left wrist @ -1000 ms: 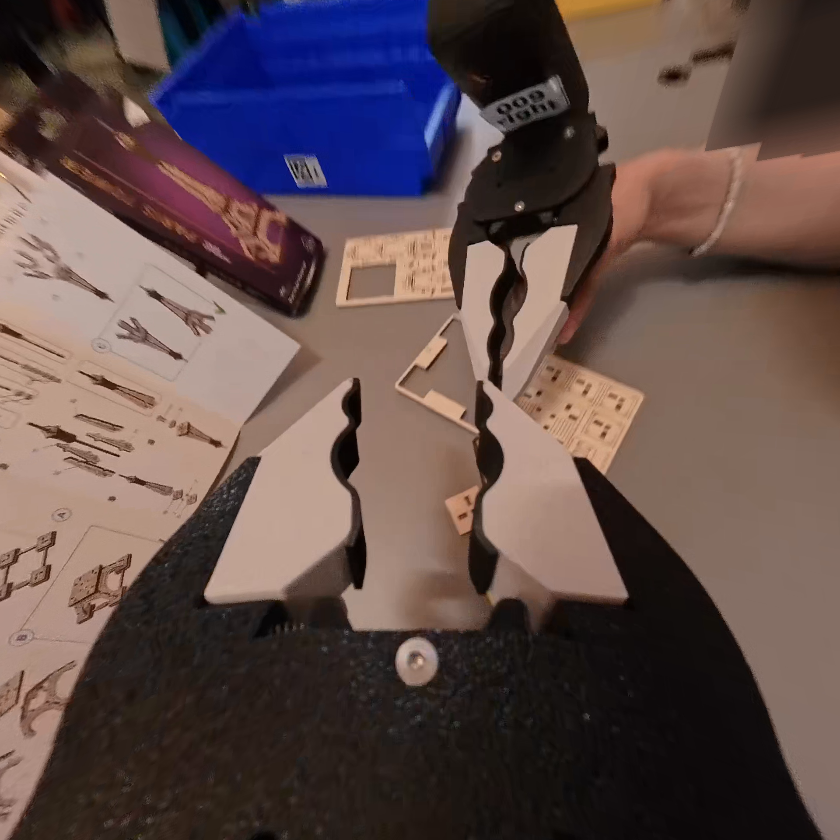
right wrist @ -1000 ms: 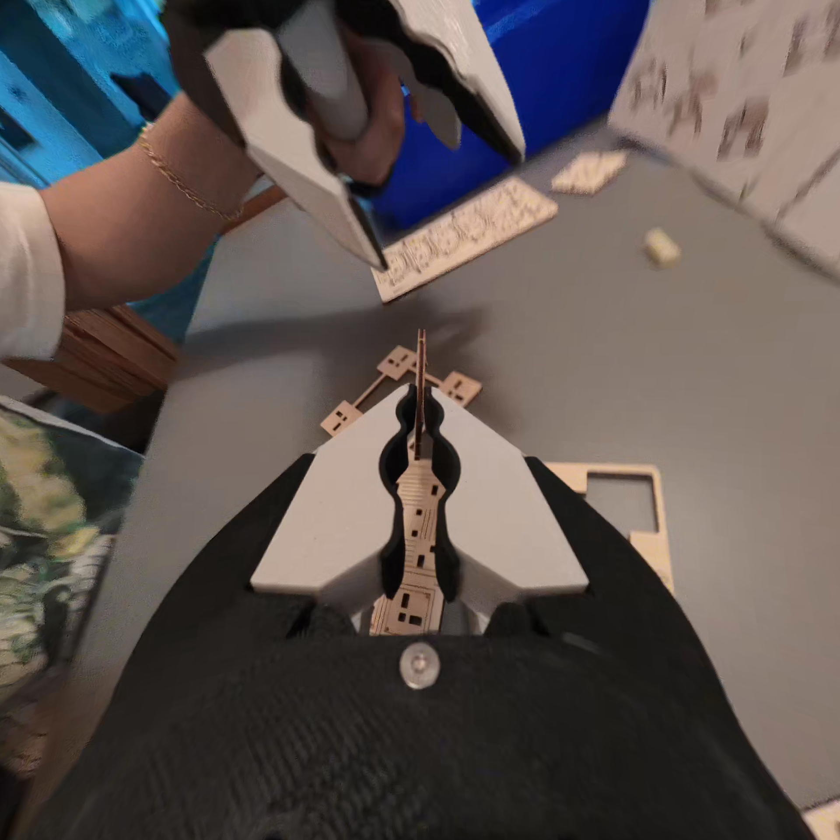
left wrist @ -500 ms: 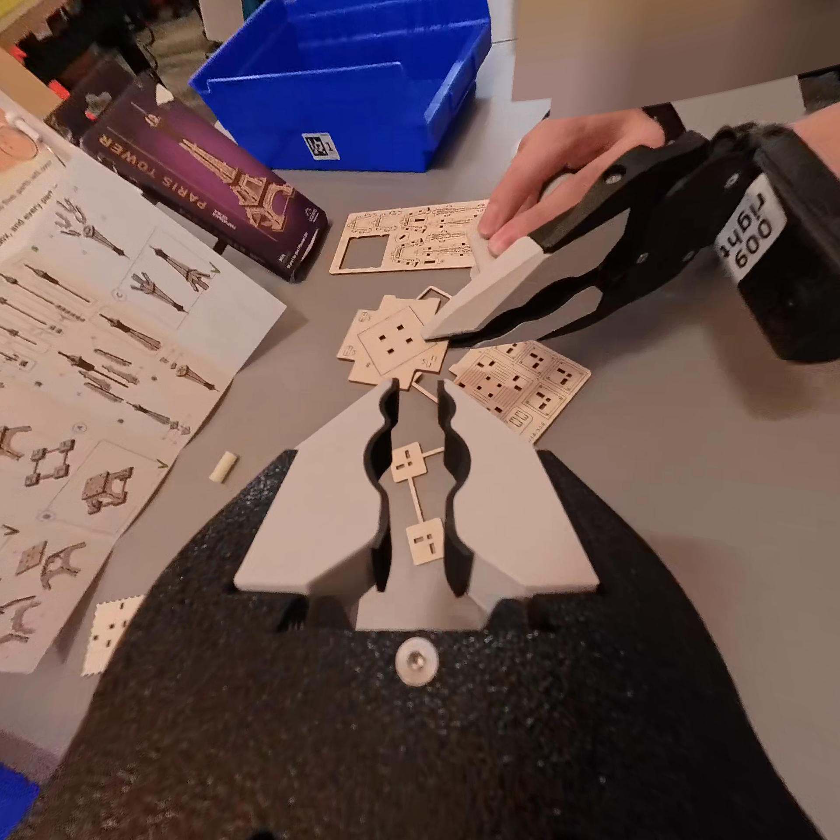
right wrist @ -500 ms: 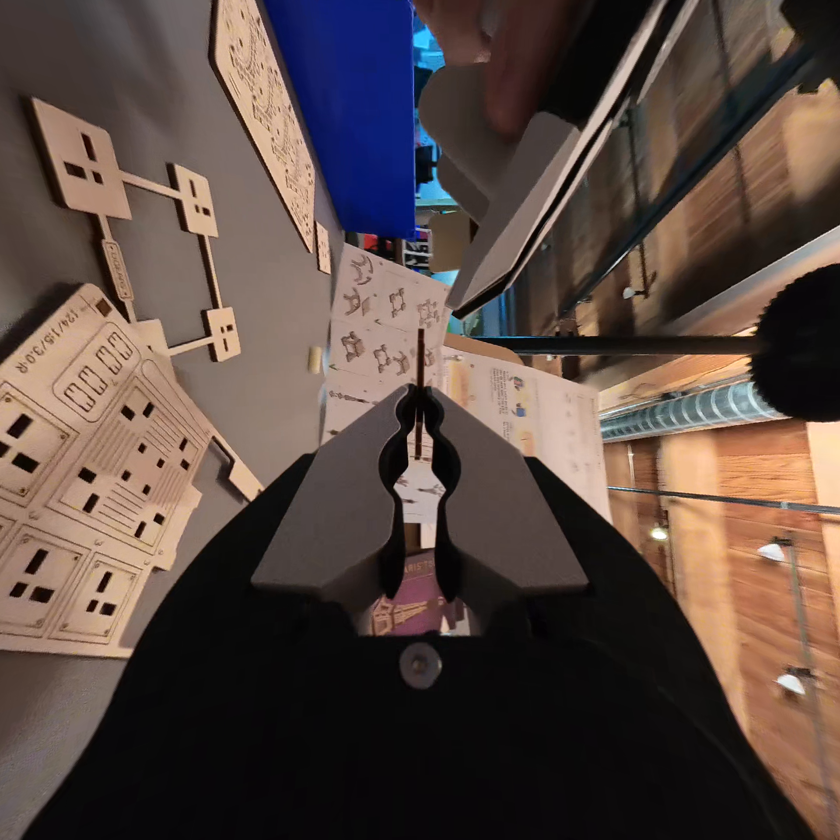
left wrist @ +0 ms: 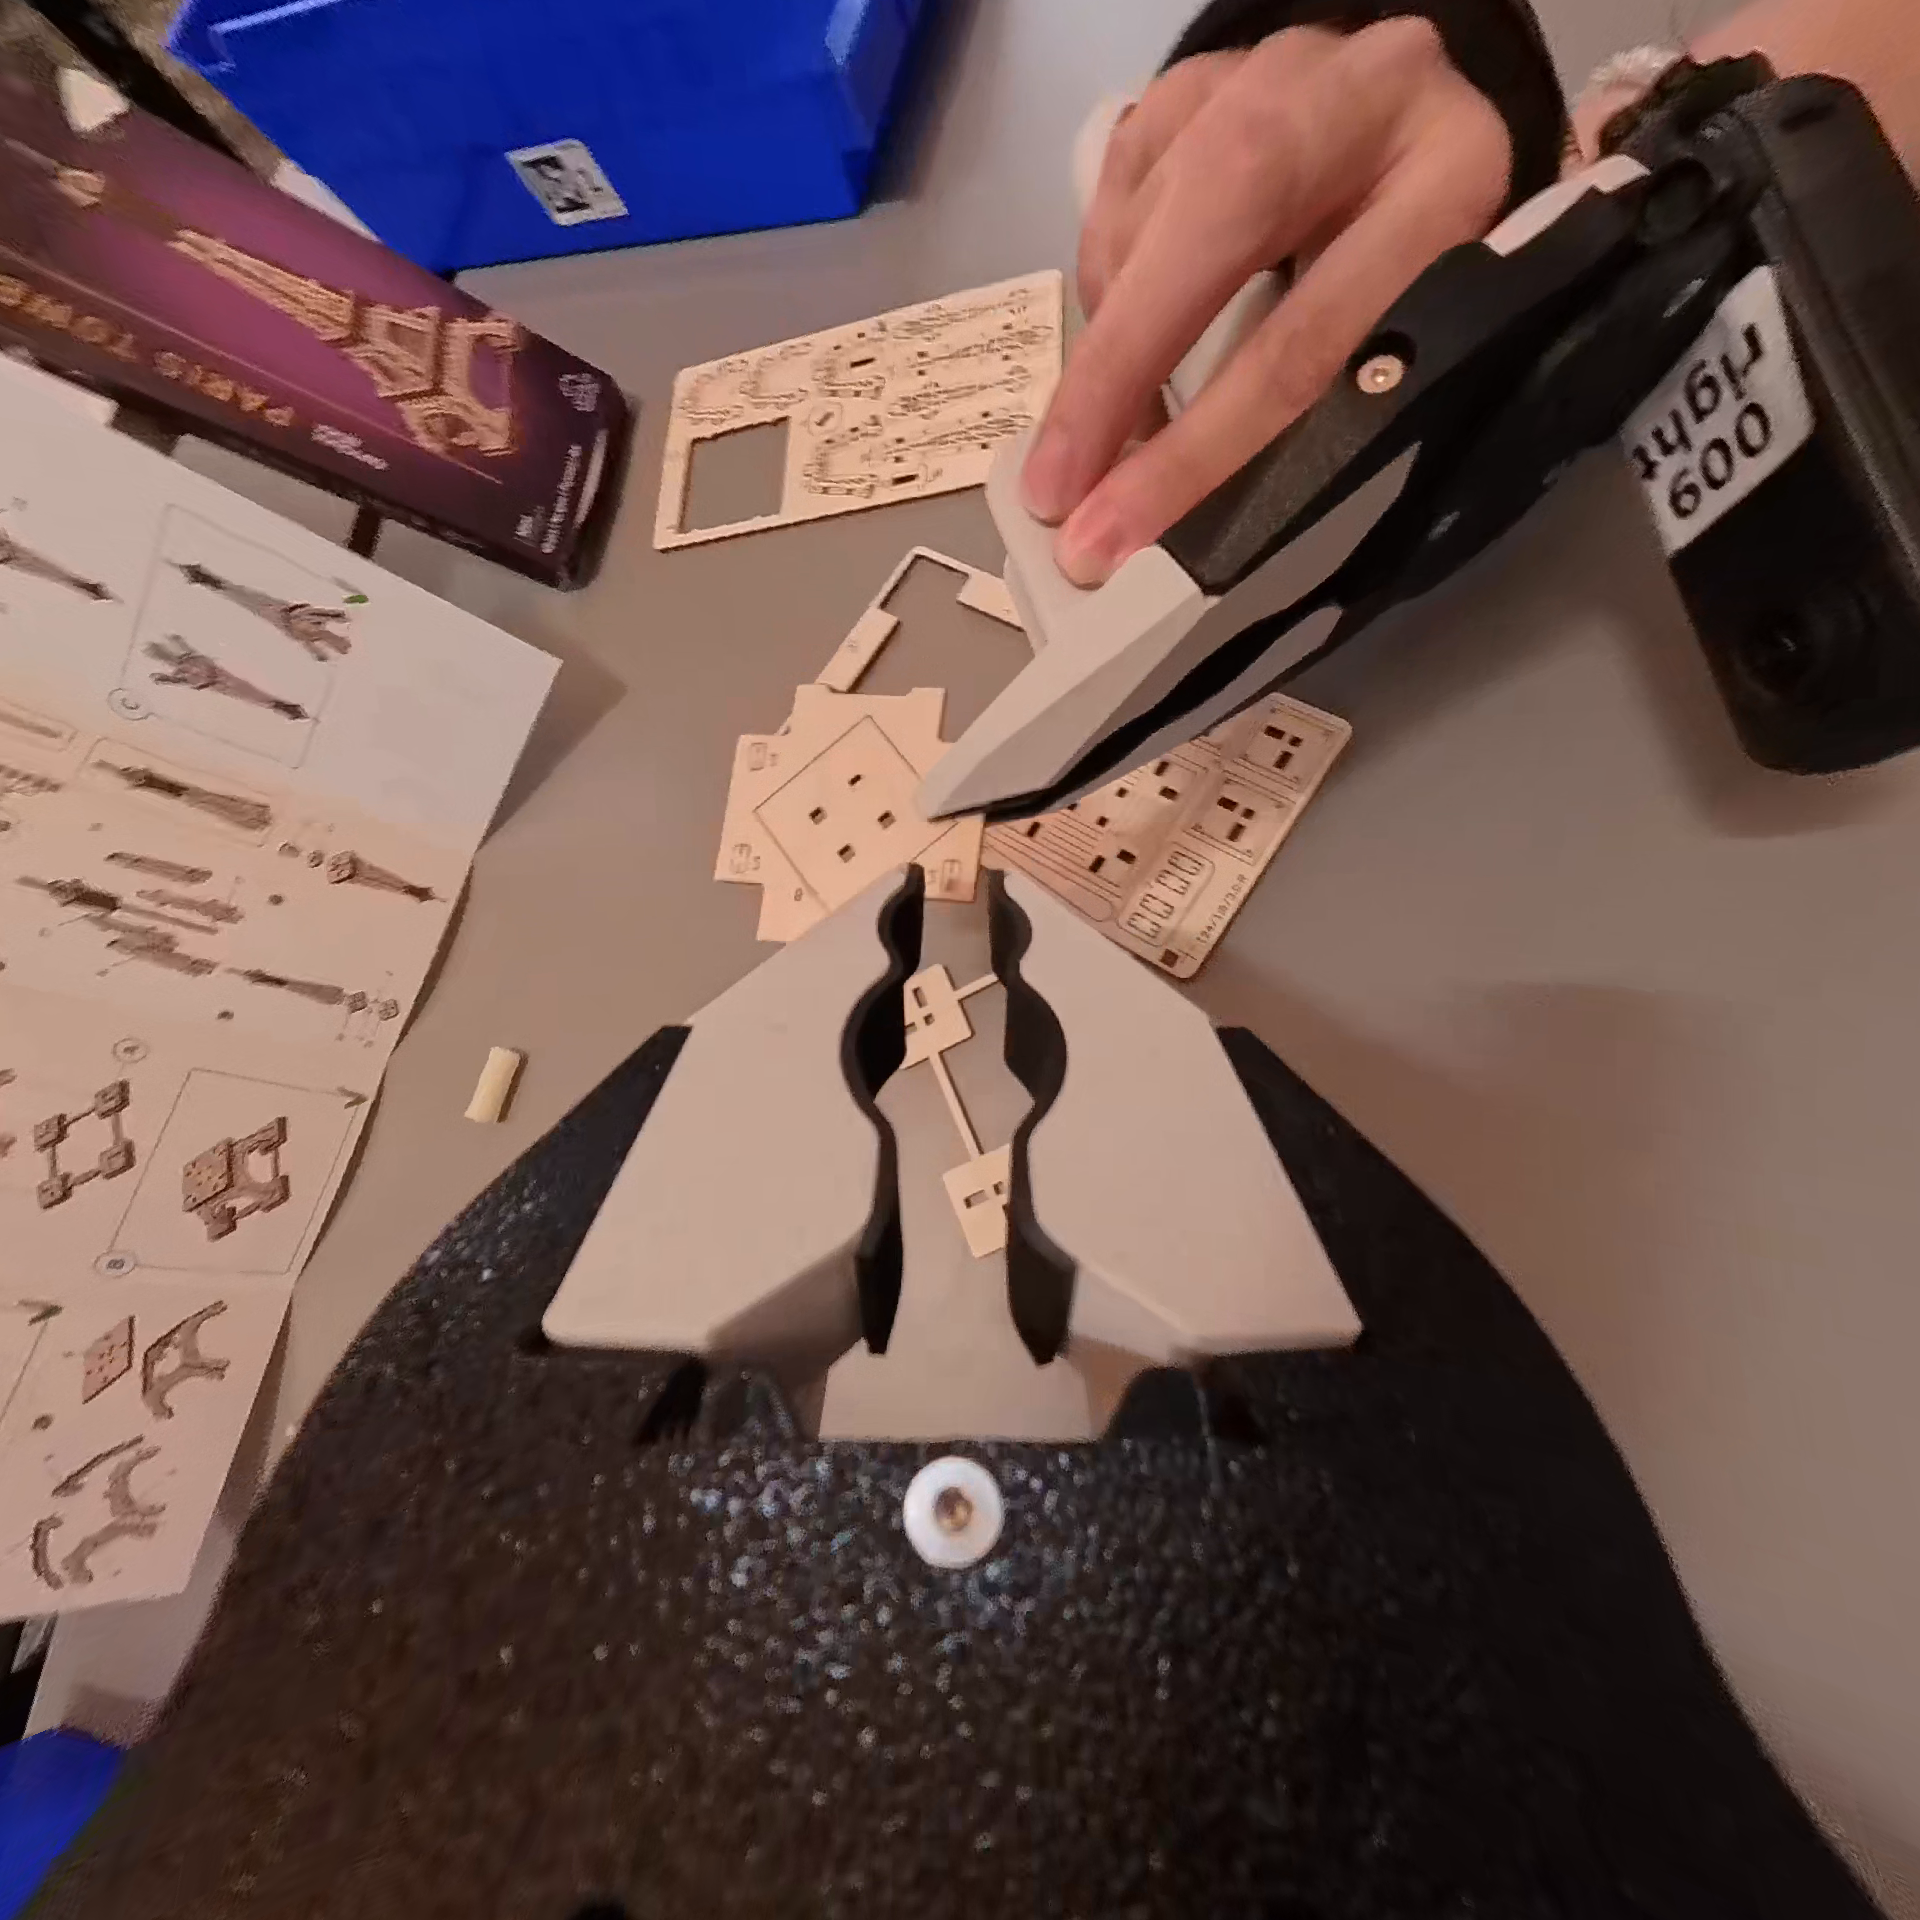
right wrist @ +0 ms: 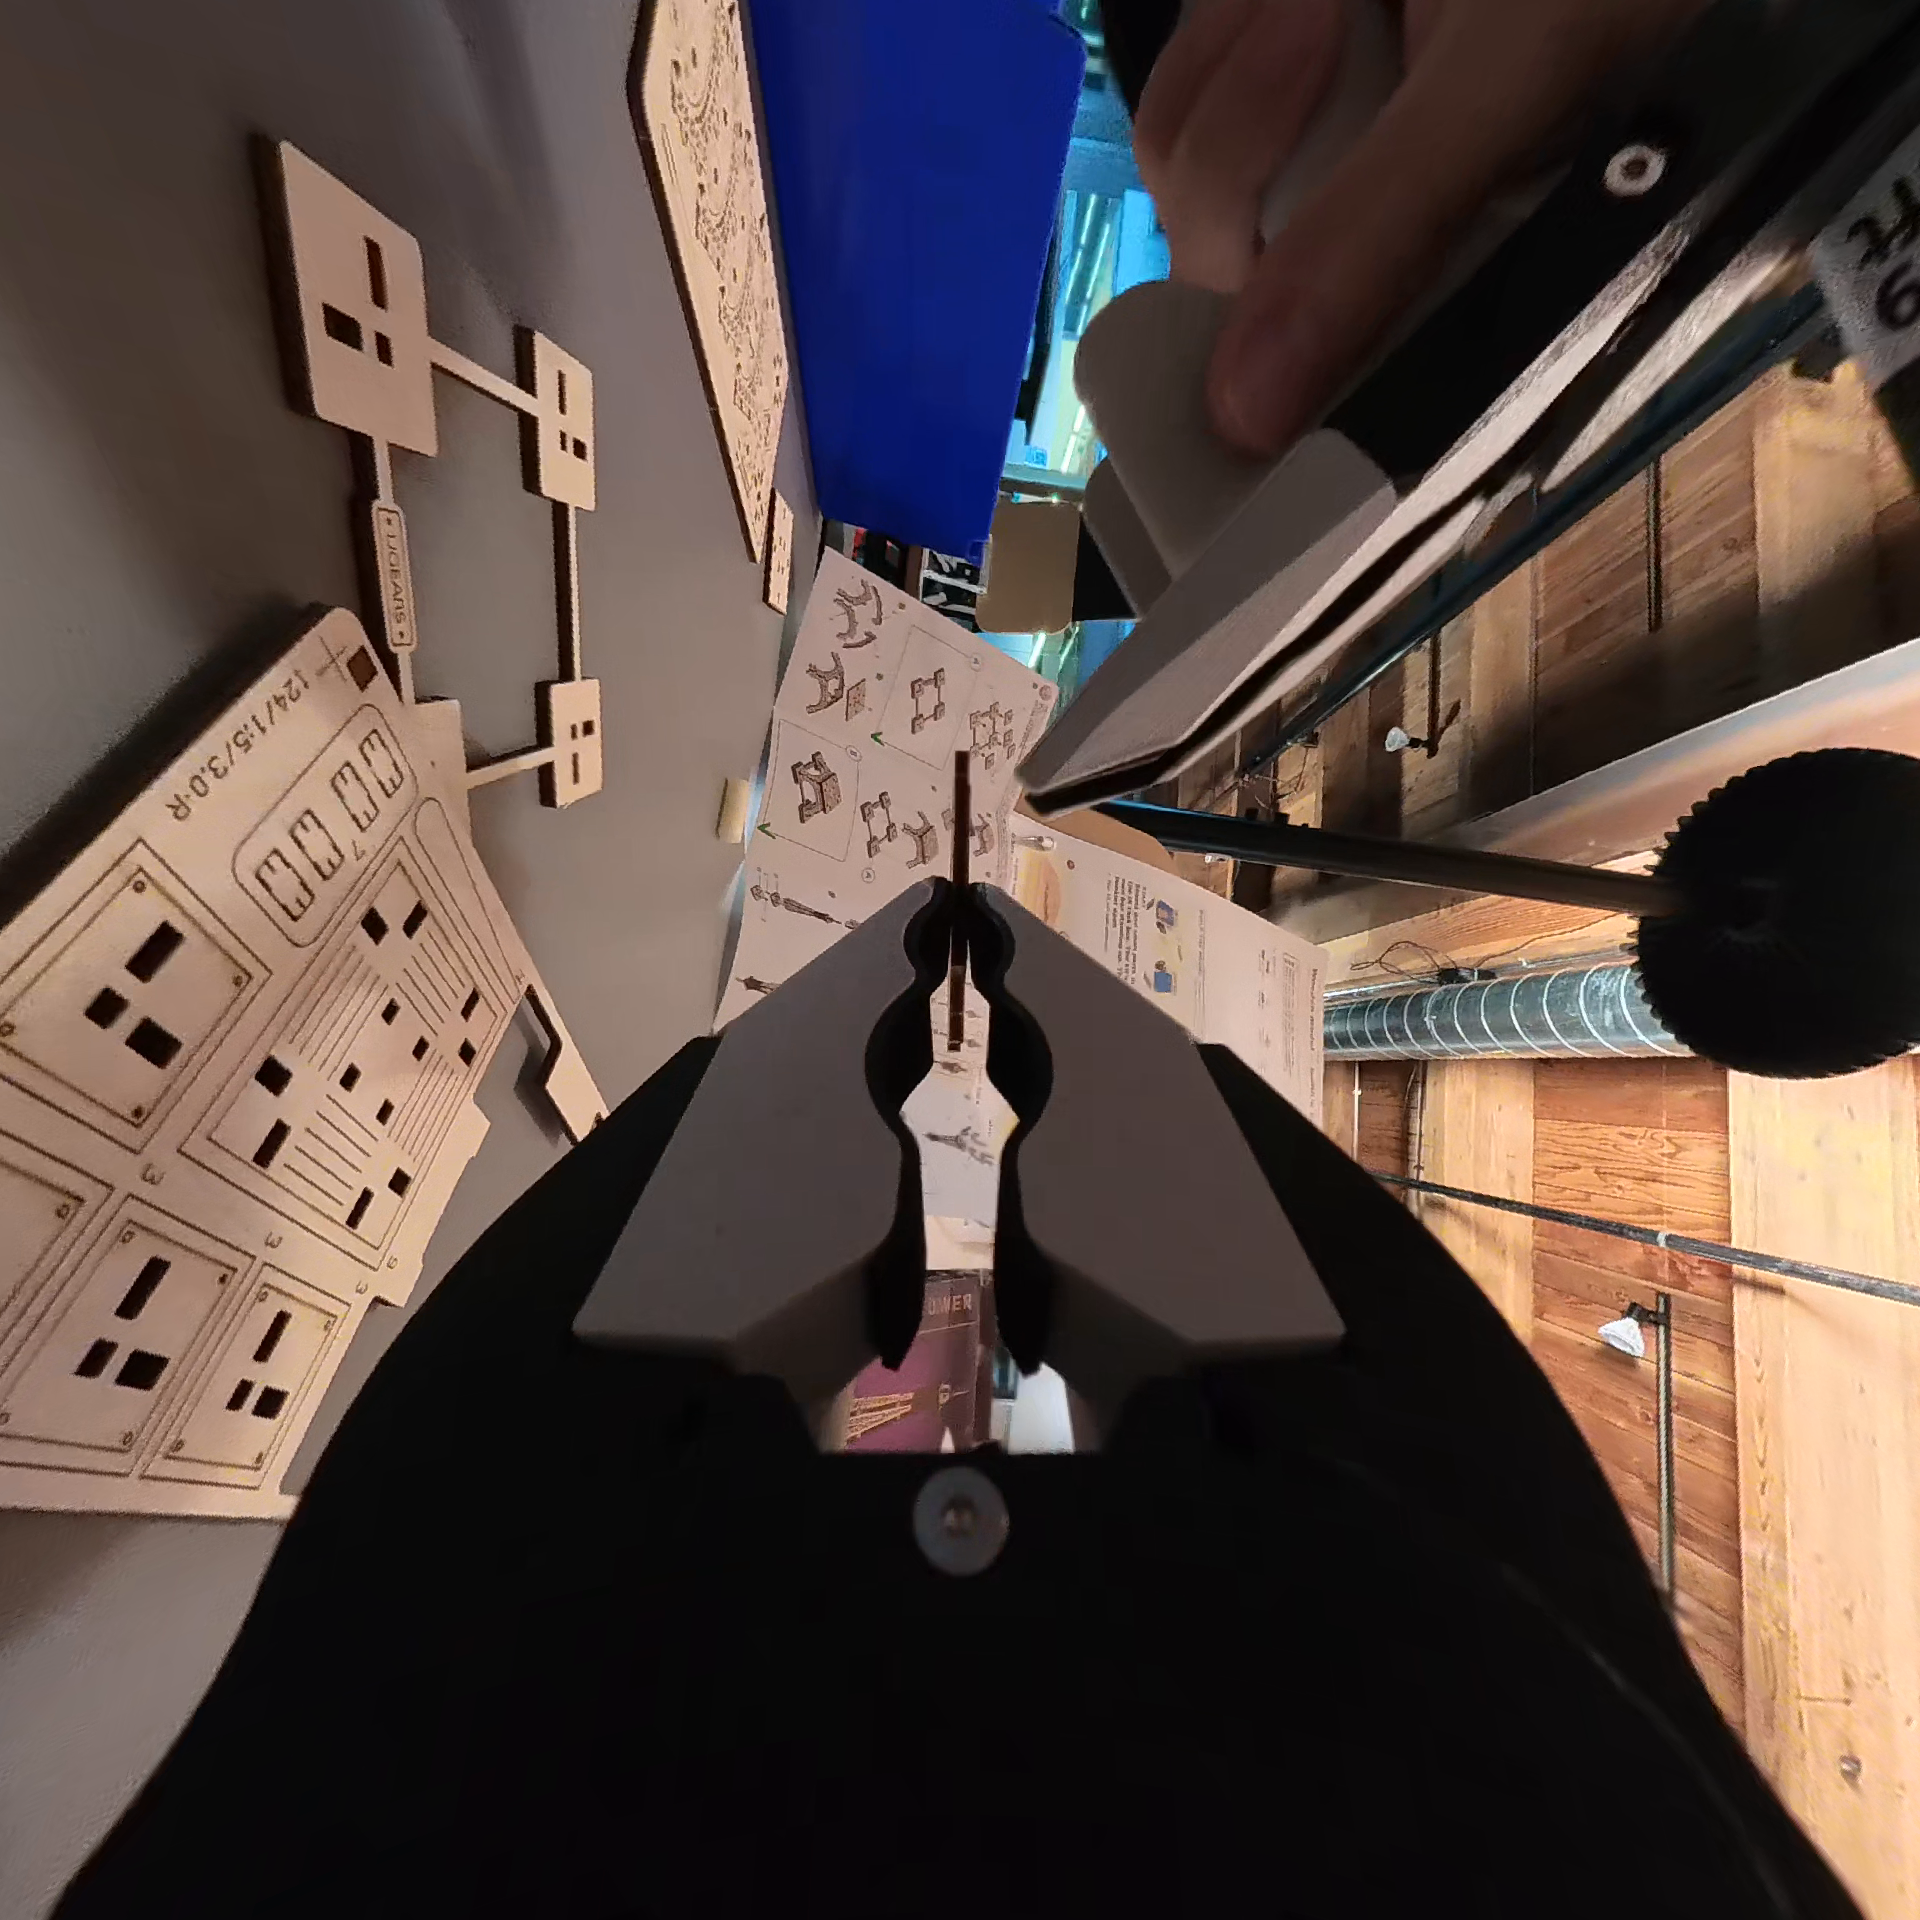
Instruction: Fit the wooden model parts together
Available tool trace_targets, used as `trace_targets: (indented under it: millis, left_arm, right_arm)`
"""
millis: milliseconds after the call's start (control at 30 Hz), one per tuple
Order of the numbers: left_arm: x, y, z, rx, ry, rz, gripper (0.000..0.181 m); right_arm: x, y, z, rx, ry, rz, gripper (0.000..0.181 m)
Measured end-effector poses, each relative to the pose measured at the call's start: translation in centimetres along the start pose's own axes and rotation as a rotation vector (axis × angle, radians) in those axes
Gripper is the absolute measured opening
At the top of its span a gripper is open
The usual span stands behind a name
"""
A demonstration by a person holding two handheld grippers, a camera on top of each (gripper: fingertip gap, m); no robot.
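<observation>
Over the last second the right gripper (right wrist: 961, 894) had rolled from upright onto its side, and its tips ended up low over the grey table (left wrist: 1455, 1091), just beside the pale square wooden plate with four small slots (left wrist: 831, 821). It was clamped on a thin flat wooden strip (right wrist: 960, 821), seen edge-on and sticking out past the fingertips. The left gripper (left wrist: 956, 888) had narrowed from a wide spread to a slim gap and held nothing. It hovered above the flat wooden frame of small squares joined by thin bars (left wrist: 940, 1013), which lay on the table. The turn likely lined the strip up with a slot in the plate, with the left gripper placed to steady the loose parts. No joint had been made yet.
</observation>
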State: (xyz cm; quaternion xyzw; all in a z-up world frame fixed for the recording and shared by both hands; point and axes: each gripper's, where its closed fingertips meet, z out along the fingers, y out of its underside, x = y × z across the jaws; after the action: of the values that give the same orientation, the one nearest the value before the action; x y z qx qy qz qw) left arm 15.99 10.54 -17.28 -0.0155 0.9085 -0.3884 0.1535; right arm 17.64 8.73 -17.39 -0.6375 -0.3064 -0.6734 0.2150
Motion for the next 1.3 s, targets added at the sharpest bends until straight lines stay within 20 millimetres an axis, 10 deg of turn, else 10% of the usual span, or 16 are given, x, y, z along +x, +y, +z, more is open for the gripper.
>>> trace_targets:
  millis: [1300]
  left_arm:
    - [-0.9,0.8,0.7,-0.101,0.106,0.138,0.000]
  right_arm:
    - [-0.9,0.2,0.2,-0.004,-0.034,-0.024,0.000]
